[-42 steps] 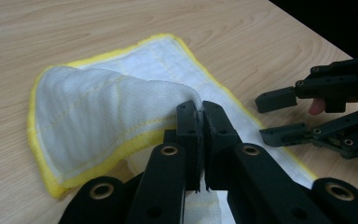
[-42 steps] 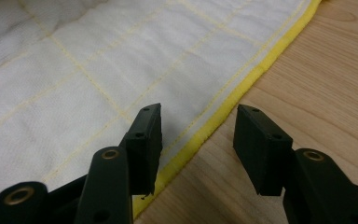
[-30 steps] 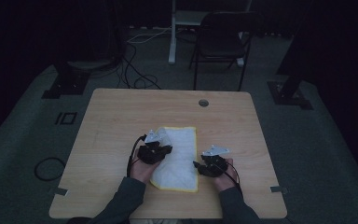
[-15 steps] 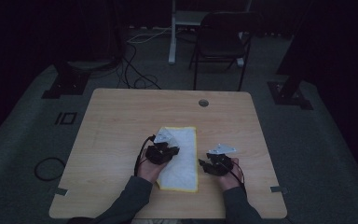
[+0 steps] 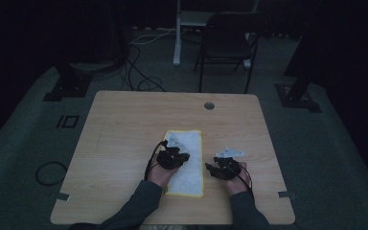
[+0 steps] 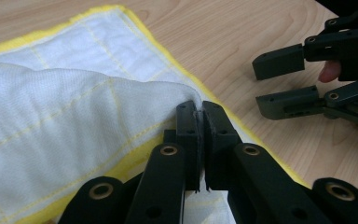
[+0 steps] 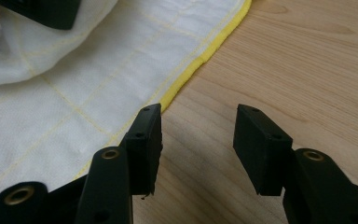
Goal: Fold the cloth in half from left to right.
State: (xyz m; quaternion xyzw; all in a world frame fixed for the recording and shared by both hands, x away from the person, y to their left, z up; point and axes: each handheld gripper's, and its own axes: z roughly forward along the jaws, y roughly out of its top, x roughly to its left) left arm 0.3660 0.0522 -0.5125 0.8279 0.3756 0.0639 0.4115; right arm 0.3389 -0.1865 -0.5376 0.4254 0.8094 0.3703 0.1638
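A white cloth [image 5: 191, 143] with a yellow hem lies on the wooden table [image 5: 124, 124], in front of the person. My left gripper [image 5: 184, 156] is over the cloth's left half. In the left gripper view it [image 6: 199, 111] is shut on a lifted fold of the cloth [image 6: 65, 116], which drapes back over the flat layer. My right gripper [image 5: 212, 168] rests just to the right of the cloth. Its jaws [image 7: 199, 125] stand open over bare wood beside the yellow hem [image 7: 191, 70], with nothing between them. It also appears at the right in the left gripper view [image 6: 284, 79].
A round cable hole [image 5: 209, 105] sits near the table's far edge. Beyond the table stand a dark chair [image 5: 225, 43] and stand bases, with cables on the floor. Bare wood spreads to the left and far side of the cloth.
My left gripper has moved right across the cloth, drawing the pinched fold over the flat part. The right gripper has stayed in place.
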